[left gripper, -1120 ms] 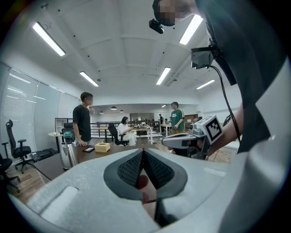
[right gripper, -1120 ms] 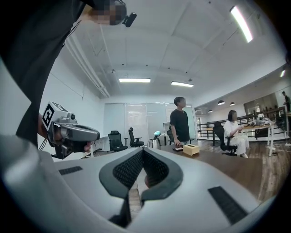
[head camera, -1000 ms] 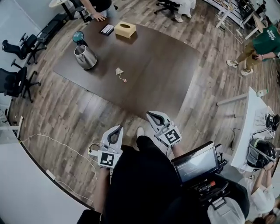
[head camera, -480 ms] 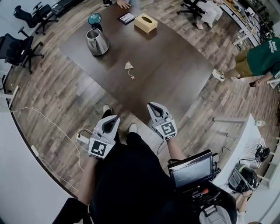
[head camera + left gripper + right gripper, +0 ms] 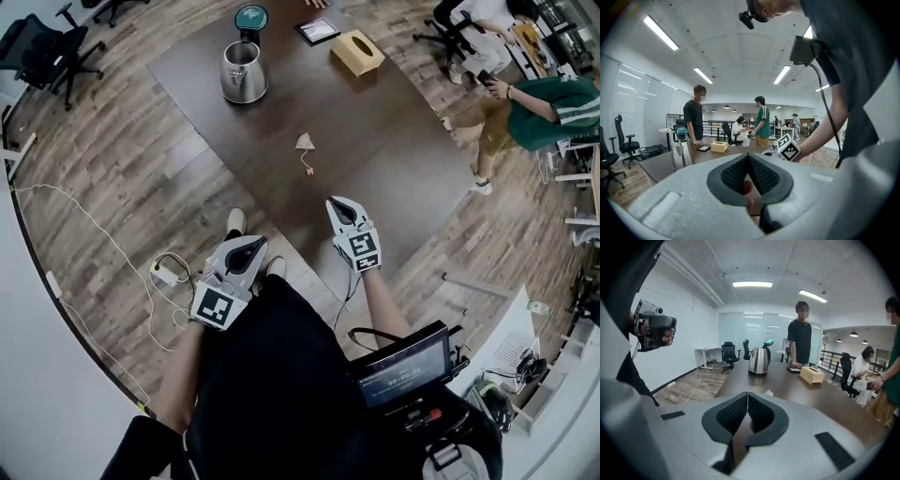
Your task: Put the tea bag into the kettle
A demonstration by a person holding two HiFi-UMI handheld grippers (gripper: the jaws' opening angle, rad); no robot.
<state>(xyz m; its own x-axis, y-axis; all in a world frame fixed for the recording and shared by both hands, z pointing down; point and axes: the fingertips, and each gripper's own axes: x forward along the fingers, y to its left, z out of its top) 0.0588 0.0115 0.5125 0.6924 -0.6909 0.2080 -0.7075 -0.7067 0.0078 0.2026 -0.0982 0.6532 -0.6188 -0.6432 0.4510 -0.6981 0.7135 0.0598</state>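
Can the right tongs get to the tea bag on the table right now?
Probably yes. The right tongs hang by the table, with only bare tabletop between them and the tea bag. They're shut, so they'd need opening first.

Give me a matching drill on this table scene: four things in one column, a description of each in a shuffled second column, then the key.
Things:
1. kettle
2. tea bag
3. tissue box
4. right gripper

Descriptions:
A. tan, beside a dark flat device
B. jaws together, nothing between them
C. small and pale, alone in the middle of the table, string trailing
D. shiny metal, next to a round teal thing

Pairs: 1-D, 2-C, 3-A, 4-B
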